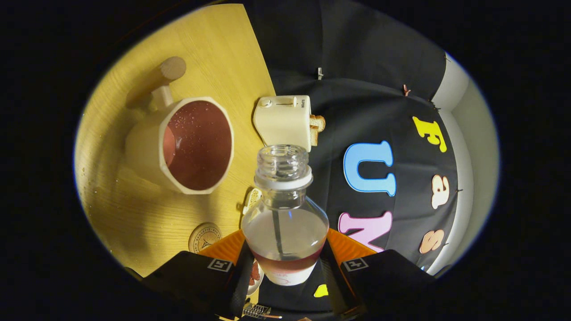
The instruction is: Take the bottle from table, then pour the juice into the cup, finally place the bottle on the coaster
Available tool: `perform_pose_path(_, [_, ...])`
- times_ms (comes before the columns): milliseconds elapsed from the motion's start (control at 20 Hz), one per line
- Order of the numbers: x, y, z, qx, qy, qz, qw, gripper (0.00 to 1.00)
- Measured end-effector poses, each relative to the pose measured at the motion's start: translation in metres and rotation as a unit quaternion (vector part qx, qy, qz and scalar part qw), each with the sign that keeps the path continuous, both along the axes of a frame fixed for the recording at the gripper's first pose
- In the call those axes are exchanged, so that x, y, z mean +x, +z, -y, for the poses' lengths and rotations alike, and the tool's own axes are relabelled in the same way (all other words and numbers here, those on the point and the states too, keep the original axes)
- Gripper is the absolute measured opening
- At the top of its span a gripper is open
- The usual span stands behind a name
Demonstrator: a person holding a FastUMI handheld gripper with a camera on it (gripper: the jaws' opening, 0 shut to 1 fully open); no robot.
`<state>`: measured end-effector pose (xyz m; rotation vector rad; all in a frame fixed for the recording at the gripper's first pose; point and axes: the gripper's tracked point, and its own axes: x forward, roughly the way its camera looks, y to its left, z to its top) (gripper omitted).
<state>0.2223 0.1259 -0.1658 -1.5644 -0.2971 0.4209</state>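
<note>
A clear, uncapped plastic bottle [285, 223] sits between my fingers, and my gripper [285, 269] is shut on its lower body. A little red juice is left in the bottle, down by my fingers. Its open mouth points past a white toaster. Beyond my left finger, a white faceted cup [145, 154] with a wooden handle [160, 76] stands on the yellow wooden table [129, 218]. The cup holds red juice [200, 149], with droplets on its inner wall. A round wooden coaster [204, 237] lies on the table just ahead of my left finger.
A white toaster [283, 122] with bread slices [317, 127] in it stands at the table's edge beyond the bottle's mouth. A small plate [252, 199] peeks out beside the bottle's shoulder. Water drops dot the table near the cup. The black cloth wall lies past the table edge.
</note>
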Motion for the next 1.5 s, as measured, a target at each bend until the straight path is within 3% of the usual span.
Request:
perform_pose_path(1000, [0.013,-0.007,-0.006,-0.147,0.060,0.053,0.986,0.74])
perform_pose_path(1500, [0.014,-0.010,0.001,-0.185,0.060,0.056,0.979,0.74])
